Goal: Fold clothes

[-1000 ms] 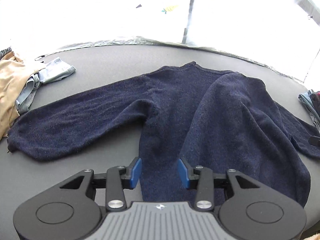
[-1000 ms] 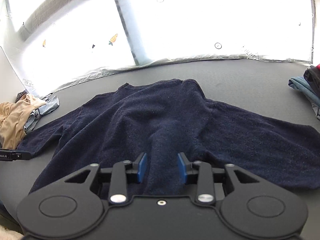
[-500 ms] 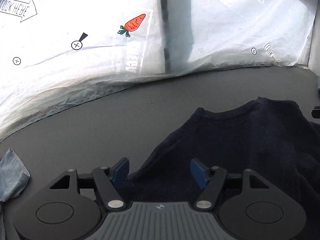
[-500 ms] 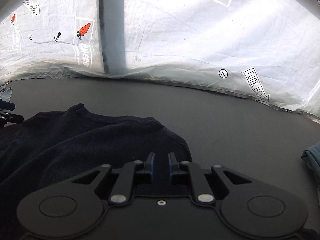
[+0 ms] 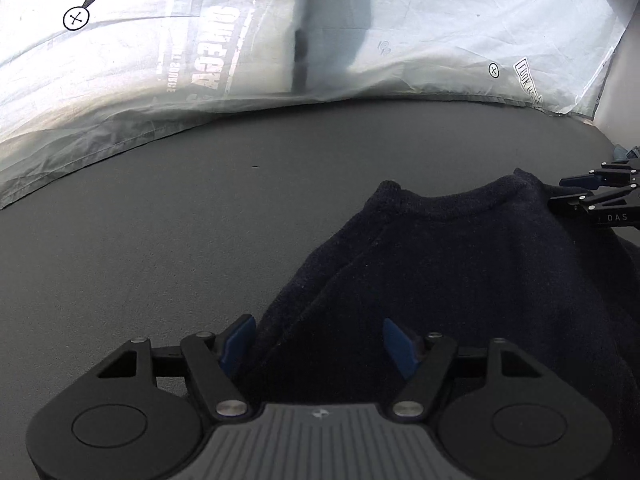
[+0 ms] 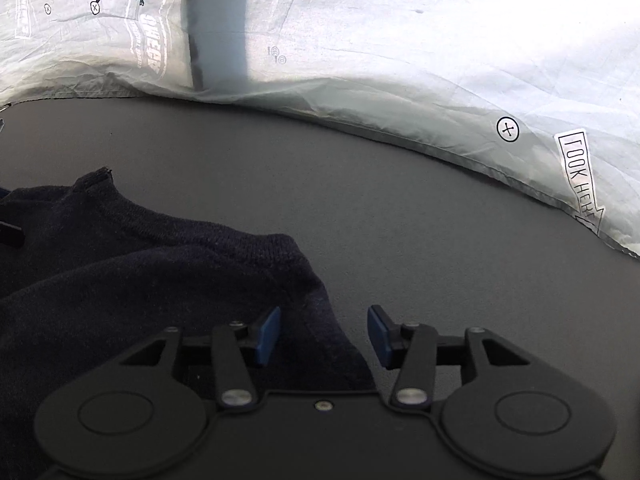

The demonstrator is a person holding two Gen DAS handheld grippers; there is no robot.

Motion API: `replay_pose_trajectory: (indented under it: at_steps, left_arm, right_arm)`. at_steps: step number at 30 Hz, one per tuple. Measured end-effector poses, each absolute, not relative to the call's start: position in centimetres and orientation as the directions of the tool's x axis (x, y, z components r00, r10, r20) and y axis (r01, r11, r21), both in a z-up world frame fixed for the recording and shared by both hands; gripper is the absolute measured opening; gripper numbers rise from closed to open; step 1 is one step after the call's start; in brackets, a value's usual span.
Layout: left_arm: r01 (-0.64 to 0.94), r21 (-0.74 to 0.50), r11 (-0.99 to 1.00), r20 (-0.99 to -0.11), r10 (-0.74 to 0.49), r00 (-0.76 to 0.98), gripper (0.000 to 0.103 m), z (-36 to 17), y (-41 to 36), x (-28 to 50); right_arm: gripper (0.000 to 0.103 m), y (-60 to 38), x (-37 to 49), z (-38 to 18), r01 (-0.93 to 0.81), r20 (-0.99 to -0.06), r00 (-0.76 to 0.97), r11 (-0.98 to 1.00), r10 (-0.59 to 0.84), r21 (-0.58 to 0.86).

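A dark navy knit sweater (image 5: 460,264) lies on the dark grey table (image 5: 160,220), its neckline end toward the far side. My left gripper (image 5: 320,338) is open, its blue pads astride the sweater's left shoulder edge. My right gripper (image 6: 324,332) is open over the sweater's right shoulder edge (image 6: 304,280); the sweater (image 6: 120,264) fills the left of that view. The right gripper also shows at the right edge of the left wrist view (image 5: 600,196).
A wrinkled white sheet (image 5: 360,40) with carrot prints and "look here" arrows hangs behind the table's far edge; it also shows in the right wrist view (image 6: 400,60). Bare grey table (image 6: 440,240) lies beyond and beside the sweater.
Both grippers have moved forward from the sweater's hem to its shoulders. The right gripper, shut half a second ago, has opened. The left gripper has opened wider.
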State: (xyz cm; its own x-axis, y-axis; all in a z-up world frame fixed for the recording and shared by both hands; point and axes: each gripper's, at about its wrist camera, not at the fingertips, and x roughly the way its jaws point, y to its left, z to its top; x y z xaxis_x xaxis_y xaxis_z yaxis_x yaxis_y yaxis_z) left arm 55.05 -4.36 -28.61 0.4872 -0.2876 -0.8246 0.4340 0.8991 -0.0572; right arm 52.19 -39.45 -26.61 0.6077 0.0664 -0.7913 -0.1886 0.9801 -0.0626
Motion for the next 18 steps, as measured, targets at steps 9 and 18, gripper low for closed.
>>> replay_pose_trajectory:
  at_steps: [9, 18]
  left_arm:
    - [0.223, 0.217, 0.950, -0.721, 0.002, 0.693, 0.007, -26.7, -4.2, 52.9]
    - [0.060, 0.199, 0.978, -0.702, 0.100, 0.705, 0.011, -28.4, -1.8, 59.6]
  right_arm:
    - [0.006, -38.1, 51.2, -26.3, -0.155, -0.708, 0.703, 0.986, 0.067, -0.061]
    - [0.007, -32.7, 58.8, -25.6, -0.118, -0.611, 0.792, 0.982, 0.003, -0.149]
